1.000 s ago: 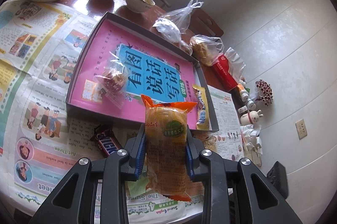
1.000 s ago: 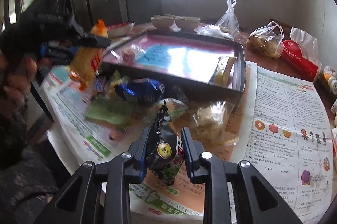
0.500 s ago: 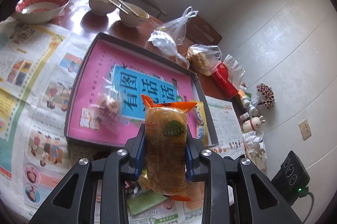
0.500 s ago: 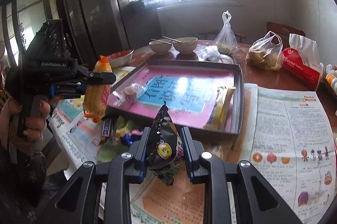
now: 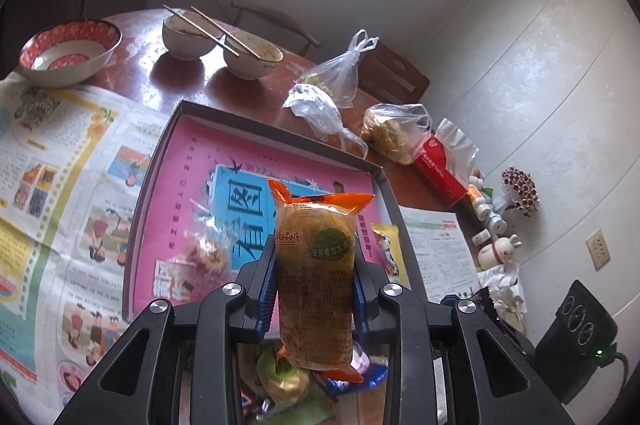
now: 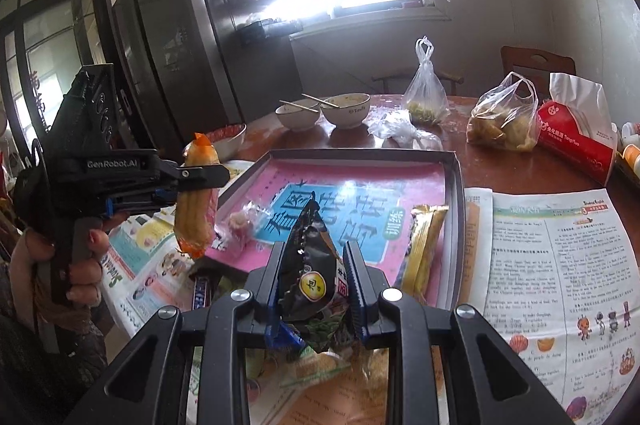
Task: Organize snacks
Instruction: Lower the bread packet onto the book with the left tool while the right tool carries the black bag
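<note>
My left gripper (image 5: 315, 257) is shut on an orange snack packet (image 5: 316, 277), held upright above the near rim of the dark box lid (image 5: 168, 129) with its pink liner. In the right wrist view the same left gripper (image 6: 200, 179) holds the orange snack packet (image 6: 196, 209) just left of the box lid (image 6: 460, 193). My right gripper (image 6: 313, 265) is shut on a black snack packet (image 6: 310, 265), above the lid's near edge. Inside the lid lie a clear-wrapped snack (image 5: 206, 249) and a yellow bar (image 5: 386, 245). Loose snacks (image 6: 304, 357) sit below the grippers.
Newspaper (image 6: 560, 265) covers the round wooden table (image 5: 140, 65). Two bowls with chopsticks (image 5: 224, 45) and a red-rimmed bowl (image 5: 70, 49) stand at the back. Plastic bags (image 6: 502, 117) and a red tissue pack (image 6: 576, 141) sit right. A chocolate bar (image 6: 201, 291) lies left of the lid. A hand (image 6: 80, 265) grips the left tool.
Both grippers have risen with their packets and come closer to the box lid. The loose snack pile has dropped lower in both views. Neither grip has changed.
</note>
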A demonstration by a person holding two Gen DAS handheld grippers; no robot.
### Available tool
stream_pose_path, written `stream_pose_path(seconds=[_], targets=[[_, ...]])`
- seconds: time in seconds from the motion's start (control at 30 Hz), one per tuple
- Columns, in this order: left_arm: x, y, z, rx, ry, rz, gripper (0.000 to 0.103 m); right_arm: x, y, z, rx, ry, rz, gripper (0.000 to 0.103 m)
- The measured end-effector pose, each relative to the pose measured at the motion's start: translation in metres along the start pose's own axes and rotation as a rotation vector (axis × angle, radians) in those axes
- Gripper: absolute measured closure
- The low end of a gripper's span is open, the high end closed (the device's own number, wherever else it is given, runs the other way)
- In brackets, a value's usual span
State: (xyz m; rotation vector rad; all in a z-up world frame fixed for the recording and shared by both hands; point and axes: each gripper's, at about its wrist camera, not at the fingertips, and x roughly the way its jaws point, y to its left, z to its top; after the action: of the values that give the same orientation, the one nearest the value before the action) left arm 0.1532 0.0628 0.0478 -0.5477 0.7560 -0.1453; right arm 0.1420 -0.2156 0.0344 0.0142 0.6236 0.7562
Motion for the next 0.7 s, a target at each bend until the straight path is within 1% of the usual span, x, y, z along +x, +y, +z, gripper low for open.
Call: stream_pose_path(seconds=[0.17, 0.37, 0.7], targets=[[0.012, -0.002, 0.004, 0.022, -0.014, 0.042, 0.071, 0.008, -0.007, 0.005, 0.037, -0.001, 0.0, 0.074], [0.032, -0.001, 0.004, 0.038, 0.007, 0.072, 0.071, 0.019, -0.019, 0.007, 0.089, 0.012, 0.007, 0.074], [0.052, -0.001, 0.001, 0.077, -0.001, 0.136, 0.071, 0.039, -0.027, 0.009, 0.139, 0.031, 0.01, 0.074]])
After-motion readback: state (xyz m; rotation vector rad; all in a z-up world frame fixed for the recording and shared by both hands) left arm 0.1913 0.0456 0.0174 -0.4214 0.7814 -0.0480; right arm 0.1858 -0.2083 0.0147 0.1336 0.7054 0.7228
